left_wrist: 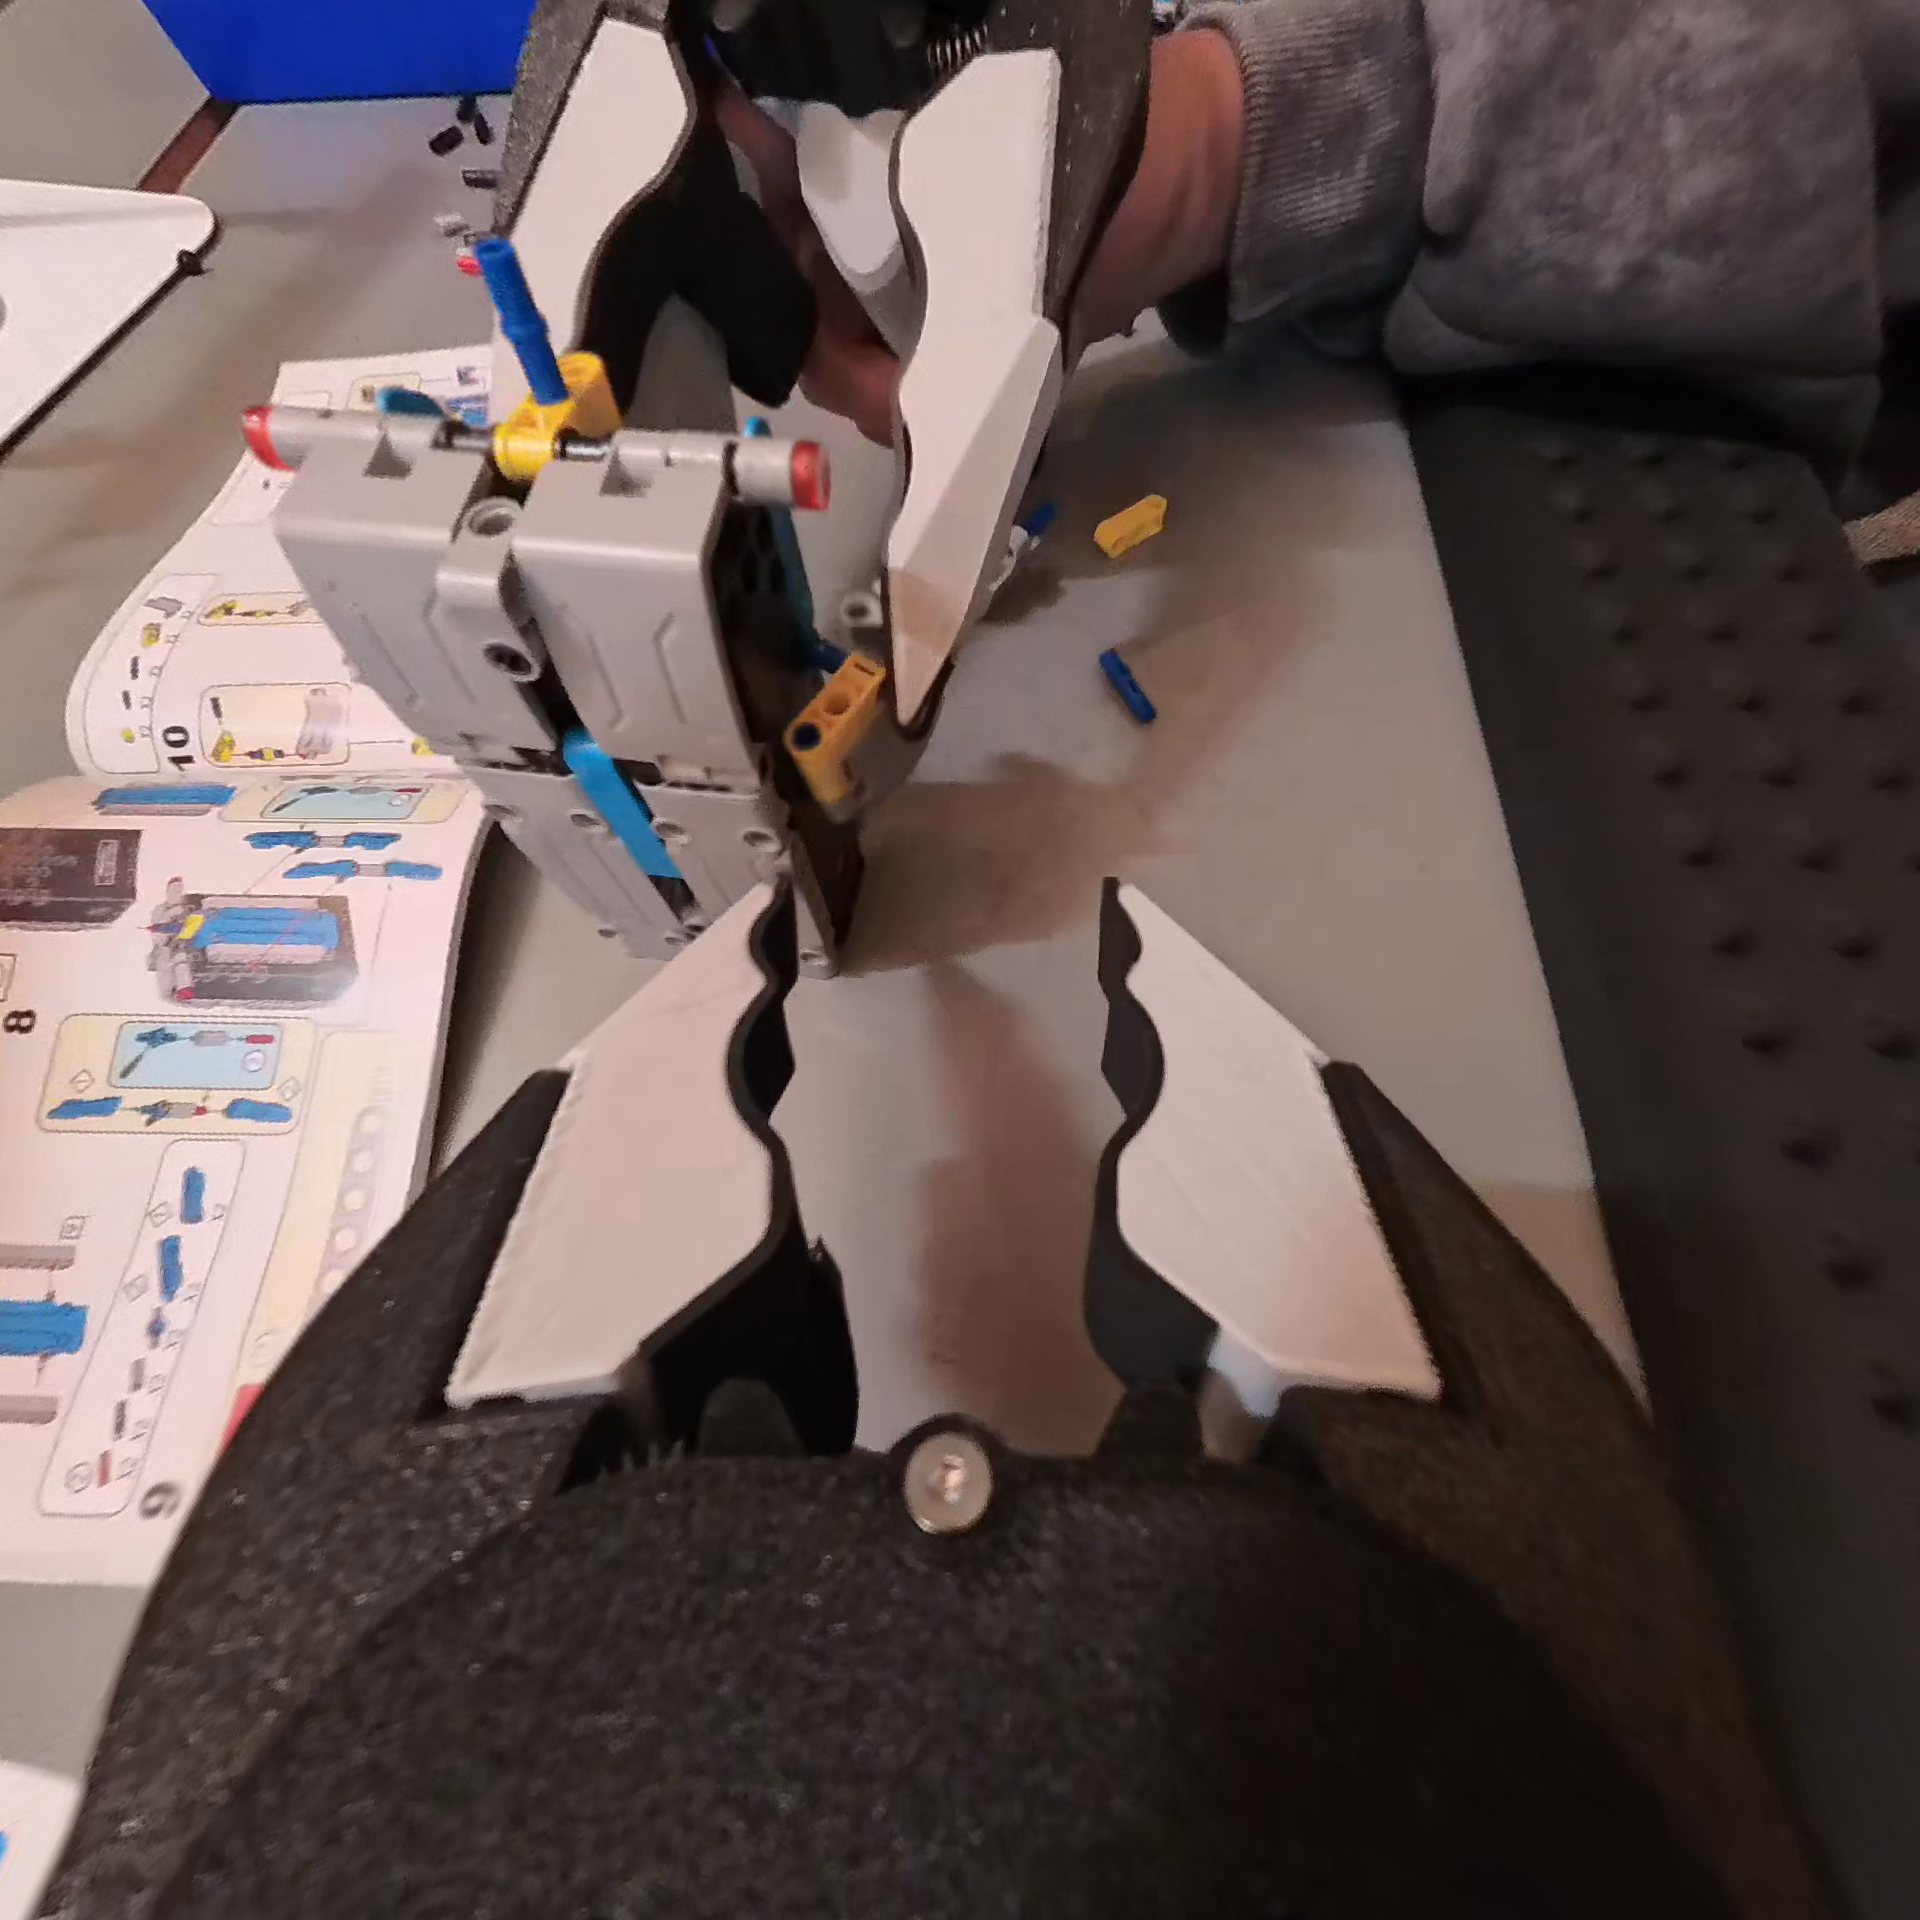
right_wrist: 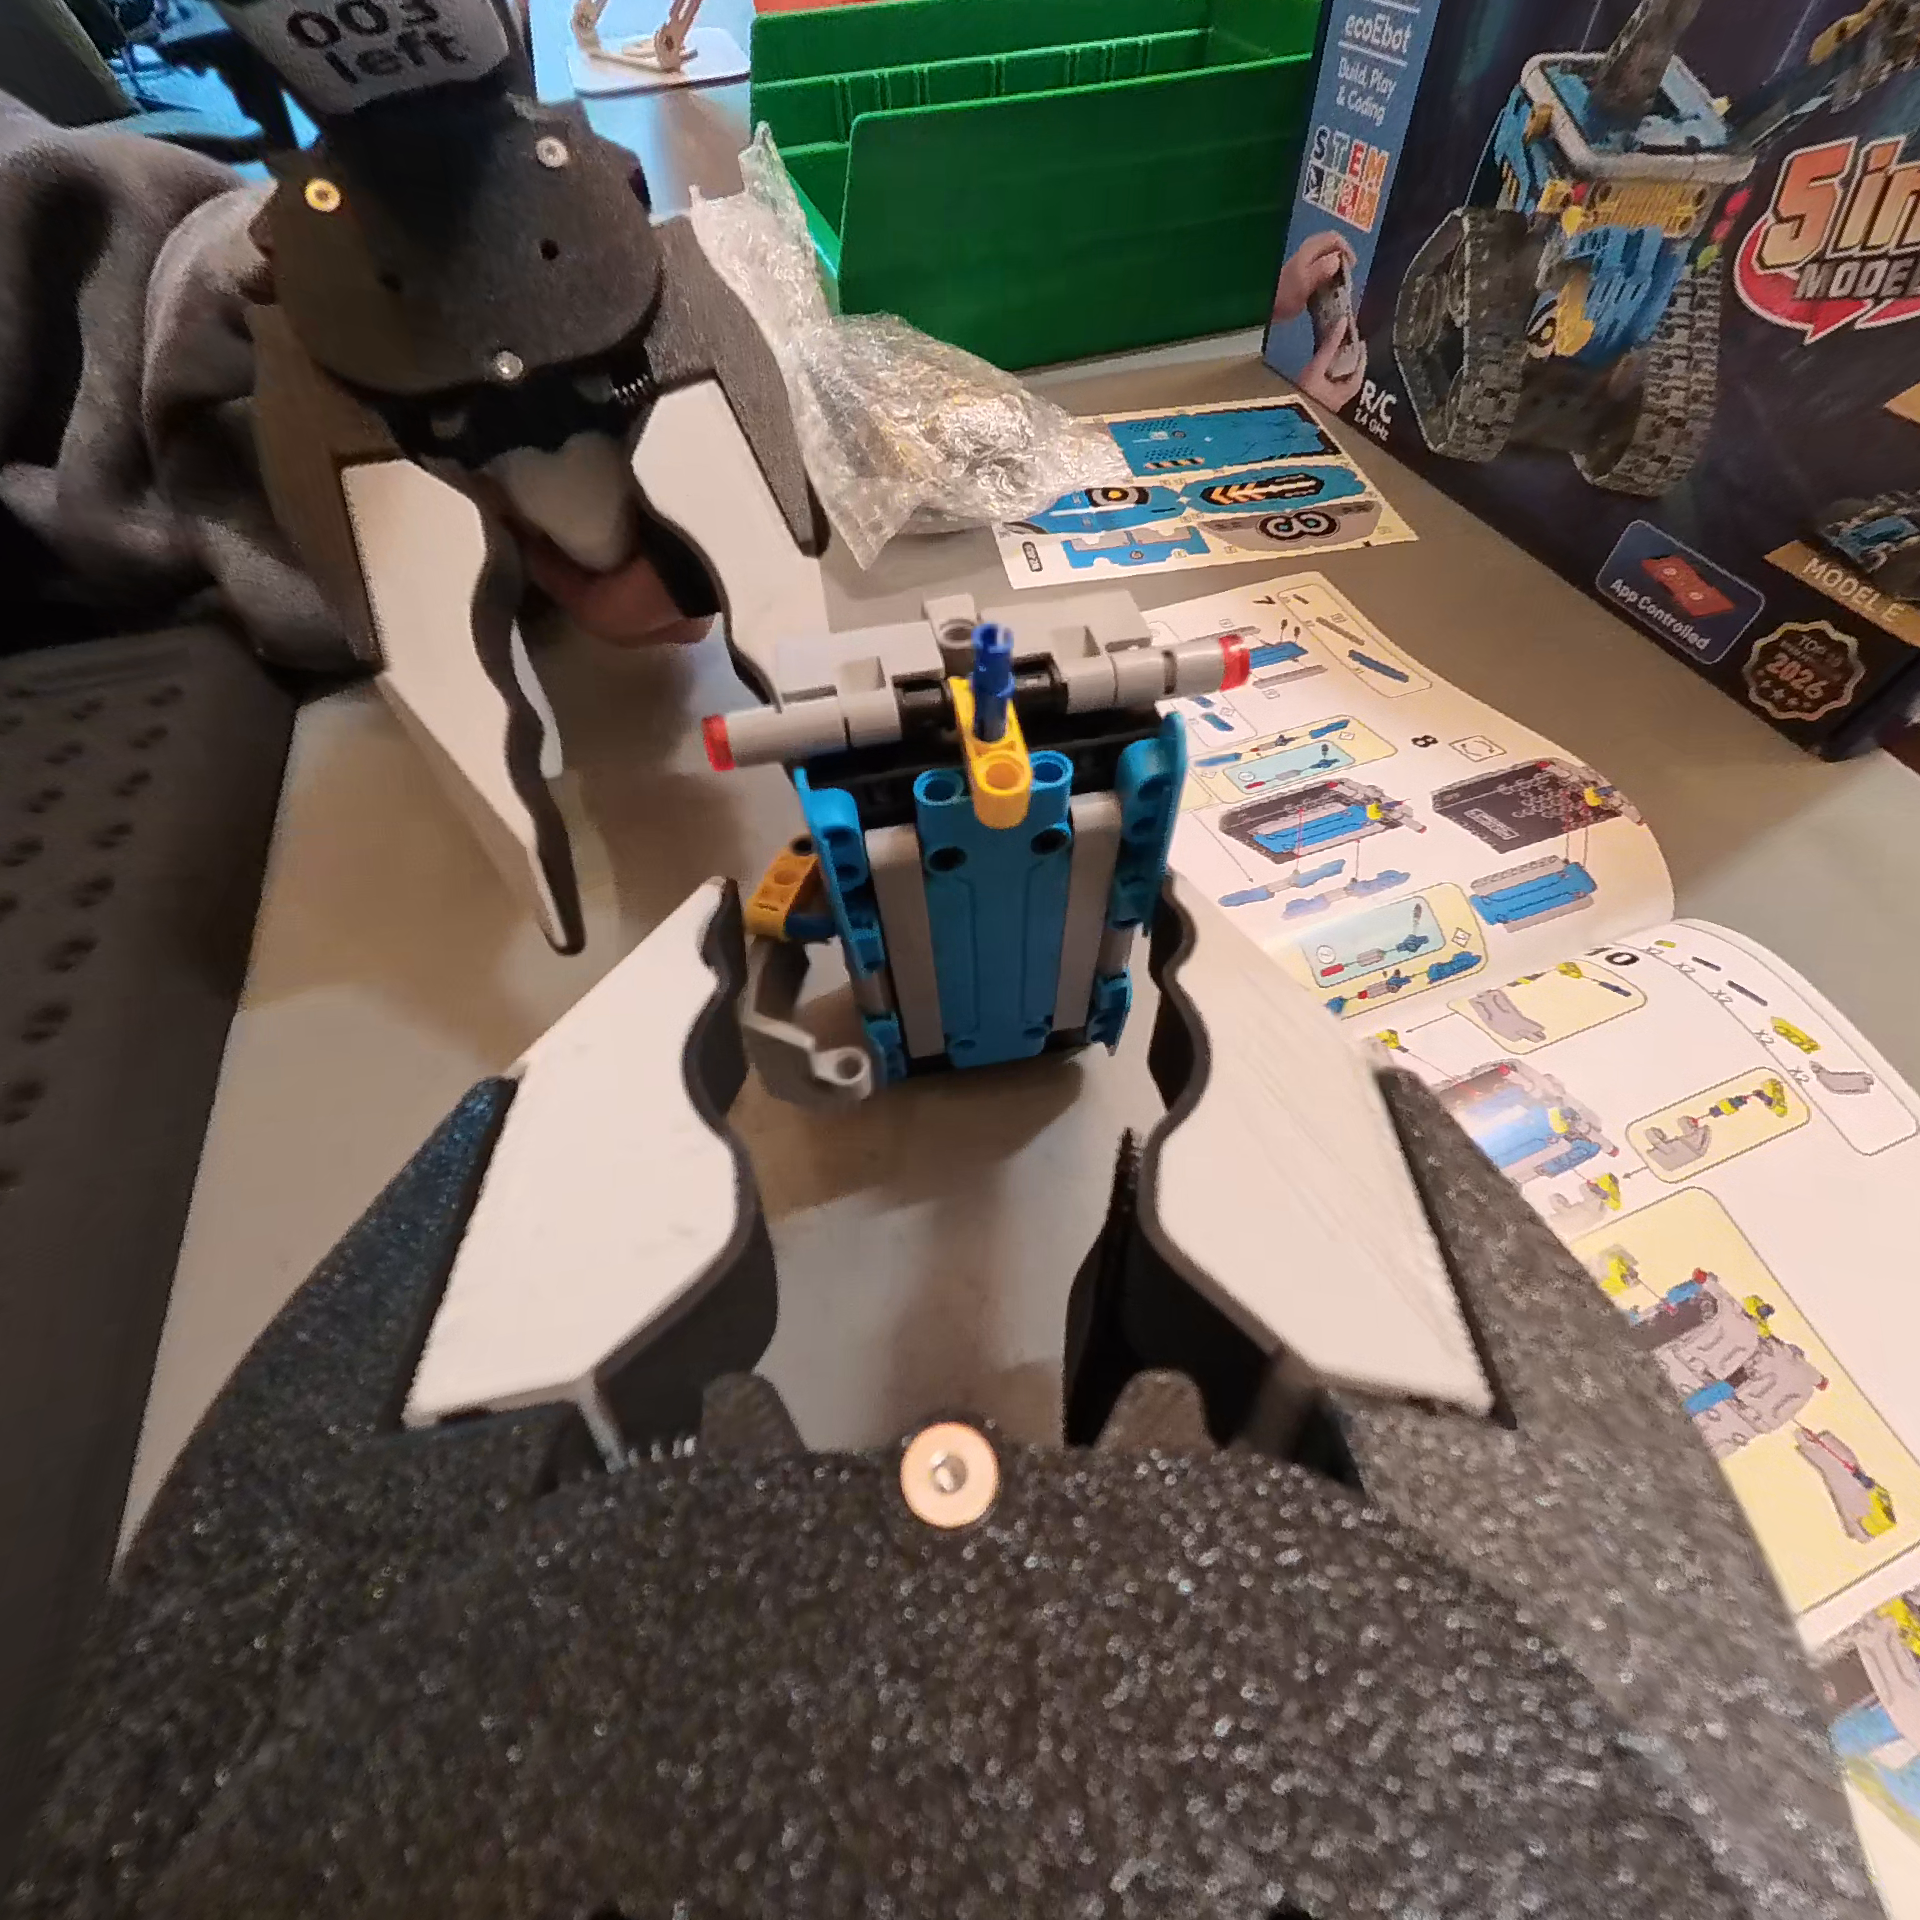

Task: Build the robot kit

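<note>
- Brick model [right_wrist: 987, 914] is standing on end on the table [left_wrist: 1247, 831], beside the open instruction booklet [right_wrist: 1455, 935].
- Its long axis is running roughly upright. The grey cross bar [right_wrist: 977, 686] with red ends is lying across the top, and a blue pin [right_wrist: 992, 665] is pointing upward from it. The blue panel is facing the right gripper [right_wrist: 945, 935].
- Right jaws are standing wide, one close at each flank of the lower body. Whether they are pressing on it cannot be told.
- Left gripper [left_wrist: 940, 914] is showing its jaws wide and empty, one tip sitting just at the model's bottom corner.
- Judgement: the model is appearing light, rigid and smooth-sided. The pressed-in pieces, such as the yellow connector [left_wrist: 836, 727] low on the side, are looking liable to pop loose.
- Judgement: the flat flanks of the body are offering the safest hold, not the cross bar or pin.
</note>
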A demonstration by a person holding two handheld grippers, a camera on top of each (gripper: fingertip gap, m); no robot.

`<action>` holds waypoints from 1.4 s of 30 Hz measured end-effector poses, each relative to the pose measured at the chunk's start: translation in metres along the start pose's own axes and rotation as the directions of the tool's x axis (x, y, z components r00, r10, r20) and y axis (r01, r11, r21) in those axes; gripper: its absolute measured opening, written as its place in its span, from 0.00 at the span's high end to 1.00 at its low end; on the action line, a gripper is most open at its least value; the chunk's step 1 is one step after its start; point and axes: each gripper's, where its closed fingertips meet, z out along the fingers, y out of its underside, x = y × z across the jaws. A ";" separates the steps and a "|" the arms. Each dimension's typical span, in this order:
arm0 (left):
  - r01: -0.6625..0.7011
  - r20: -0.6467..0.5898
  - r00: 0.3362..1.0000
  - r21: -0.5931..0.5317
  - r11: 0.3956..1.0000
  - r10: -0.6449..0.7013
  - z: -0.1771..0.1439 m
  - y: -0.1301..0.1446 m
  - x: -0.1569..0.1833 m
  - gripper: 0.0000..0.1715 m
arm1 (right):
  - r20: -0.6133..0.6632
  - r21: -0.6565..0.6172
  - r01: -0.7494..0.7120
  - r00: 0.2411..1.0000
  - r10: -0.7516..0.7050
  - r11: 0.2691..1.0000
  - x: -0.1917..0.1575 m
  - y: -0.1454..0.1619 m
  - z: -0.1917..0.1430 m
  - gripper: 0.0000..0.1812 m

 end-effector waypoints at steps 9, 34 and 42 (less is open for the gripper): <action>0.076 -0.048 0.996 0.074 0.994 -0.072 -0.007 -0.014 0.008 0.74 | 0.035 0.027 -0.016 0.999 0.015 1.000 0.001 0.001 -0.005 0.59; 0.091 -0.102 0.992 0.209 0.974 -0.071 -0.002 -0.023 0.001 0.96 | 0.075 0.076 -0.012 0.997 0.007 0.997 0.000 -0.006 -0.003 0.44; 0.071 -0.160 0.986 0.206 0.976 -0.038 -0.001 -0.025 -0.010 0.96 | 0.158 0.084 -0.044 0.987 0.031 0.996 -0.003 -0.008 0.006 0.46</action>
